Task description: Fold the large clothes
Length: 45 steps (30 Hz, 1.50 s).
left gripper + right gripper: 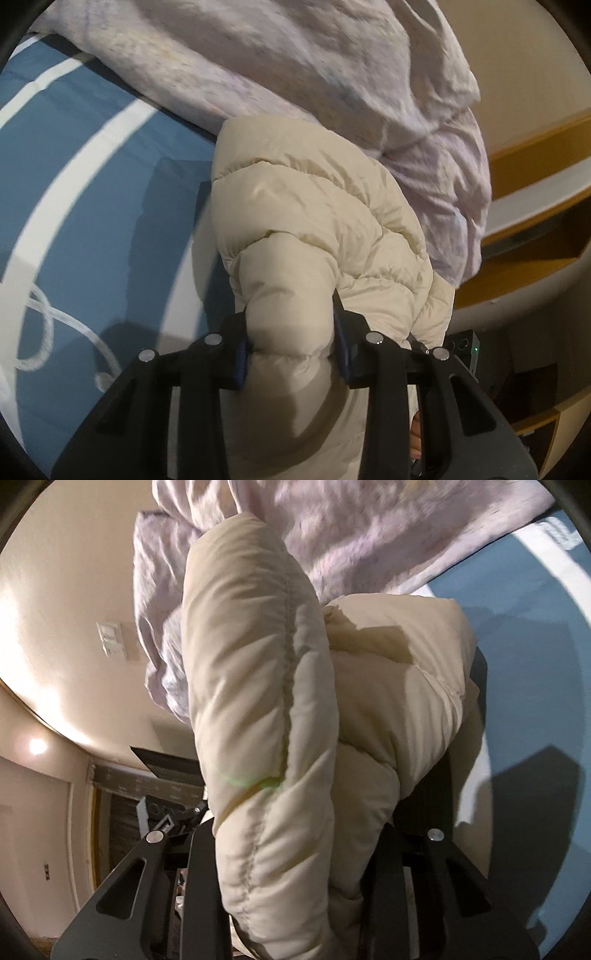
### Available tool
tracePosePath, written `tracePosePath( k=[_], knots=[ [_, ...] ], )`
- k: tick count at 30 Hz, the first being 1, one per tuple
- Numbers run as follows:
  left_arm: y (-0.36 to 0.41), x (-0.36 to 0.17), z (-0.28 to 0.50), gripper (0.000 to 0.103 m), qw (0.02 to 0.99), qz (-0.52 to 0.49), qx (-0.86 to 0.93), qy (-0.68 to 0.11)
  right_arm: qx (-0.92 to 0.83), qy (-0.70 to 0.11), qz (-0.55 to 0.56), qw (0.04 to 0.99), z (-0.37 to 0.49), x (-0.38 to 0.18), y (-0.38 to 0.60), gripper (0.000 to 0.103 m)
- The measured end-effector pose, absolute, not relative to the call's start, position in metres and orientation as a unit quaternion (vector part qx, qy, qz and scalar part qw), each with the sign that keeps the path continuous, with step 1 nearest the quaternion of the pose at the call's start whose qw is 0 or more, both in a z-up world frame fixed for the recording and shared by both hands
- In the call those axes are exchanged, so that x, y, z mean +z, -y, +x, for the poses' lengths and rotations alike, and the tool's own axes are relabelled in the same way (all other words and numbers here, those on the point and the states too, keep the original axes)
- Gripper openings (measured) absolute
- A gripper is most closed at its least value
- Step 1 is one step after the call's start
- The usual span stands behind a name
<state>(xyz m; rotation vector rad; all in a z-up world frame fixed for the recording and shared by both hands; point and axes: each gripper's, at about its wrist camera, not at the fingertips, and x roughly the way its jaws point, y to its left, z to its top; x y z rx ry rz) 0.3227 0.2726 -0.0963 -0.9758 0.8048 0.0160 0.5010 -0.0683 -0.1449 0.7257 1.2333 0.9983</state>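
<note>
- Holding the cream puffer jacket in both tongs, you have it lifted off the bed rather than spread out, so the fold looks to be at an early or middle stage.
- Your left tongs are clamped on a thick padded roll of the jacket, with a blue-lined finger pressing in from each side.
- Your right tongs have a bulky quilted part between the two fingers. The padding fills the gap, so you appear to be gripping it, though the fingertips themselves are hidden by fabric.
- From the right wrist view the jacket rises as a tall puffed column along a stitched seam, with more of it bunched to the right. No flat, squared panel is visible in either view.
- Beneath the garment lies the blue sheet with white stripes, and part of it is bare beside the jacket, which gives you room to lay the coat down.
- A crumpled lilac duvet is heaped at the far side, just behind the jacket. Whether the two touch cannot be told.
- What is done, as far as can be seen: the jacket is gathered and held at two places.
- What is left, by my reading: lower it onto the sheet, flatten it, bring the sleeves in and double the body over. Which part of the coat each of the tongs holds is unclear.
</note>
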Motion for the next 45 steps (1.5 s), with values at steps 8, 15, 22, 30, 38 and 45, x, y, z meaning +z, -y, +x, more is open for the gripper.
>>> tracePosePath(
  k=[8, 15, 22, 30, 38, 45],
  knots=[
    [-0.272, -0.109, 0.328, 0.047, 0.811, -0.432, 0.048, -0.391, 0.393, -0.556, 0.236, 0.693, 0.495, -0.138, 0.056, 0.053],
    [-0.264, -0.087, 0.332, 0.056, 0.830, -0.370, 0.084, -0.409, 0.337, -0.545, 0.202, 0.741, 0.495, -0.119, 0.082, 0.066],
    [-0.250, -0.054, 0.341, 0.064, 0.859, -0.296, 0.103, -0.405, 0.292, -0.507, 0.179, 0.791, 0.492, -0.096, 0.105, 0.066],
    [-0.216, -0.032, 0.370, 0.068, 0.886, -0.195, 0.138, -0.397, 0.330, -0.440, 0.088, 0.831, 0.471, -0.048, 0.050, 0.066],
    [-0.190, -0.040, 0.389, 0.072, 0.902, -0.103, 0.168, -0.384, 0.326, -0.413, -0.008, 0.850, 0.466, -0.063, 0.008, 0.066],
    [-0.192, -0.060, 0.400, 0.075, 0.899, -0.108, 0.163, -0.392, 0.300, -0.389, -0.053, 0.869, 0.466, -0.084, 0.001, 0.066]
  ],
)
